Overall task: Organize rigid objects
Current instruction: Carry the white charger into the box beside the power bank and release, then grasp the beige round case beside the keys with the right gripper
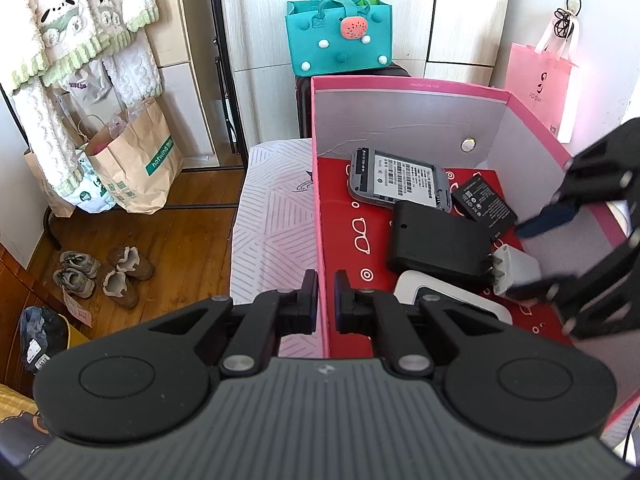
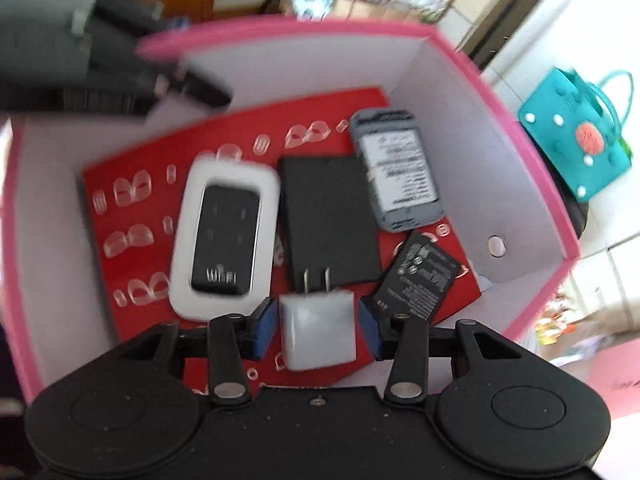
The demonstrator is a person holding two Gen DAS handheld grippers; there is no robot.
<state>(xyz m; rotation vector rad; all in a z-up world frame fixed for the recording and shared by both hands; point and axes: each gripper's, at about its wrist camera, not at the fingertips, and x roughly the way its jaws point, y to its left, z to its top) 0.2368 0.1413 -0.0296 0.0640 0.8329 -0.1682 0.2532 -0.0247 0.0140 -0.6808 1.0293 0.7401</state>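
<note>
A pink box [image 1: 400,82] with a red patterned floor holds a white WiFi router [image 2: 224,236], a flat black adapter [image 2: 330,220], a grey labelled device [image 2: 396,172] and a black battery [image 2: 420,280]. My left gripper [image 1: 325,296] is shut on the box's left wall, one finger on each side of it. My right gripper [image 2: 318,328] points down into the box. A white plug charger [image 2: 318,336] lies between its blue pads [image 2: 266,328], and a thin gap shows on each side. In the left wrist view the right gripper [image 1: 520,260] reaches in from the right beside the charger [image 1: 518,270].
The box sits on a striped bed sheet [image 1: 272,220]. A teal felt bag [image 1: 340,40] stands behind it and a pink paper bag [image 1: 540,80] hangs at the right. A brown paper bag [image 1: 136,160] and shoes [image 1: 104,276] lie on the wooden floor at left.
</note>
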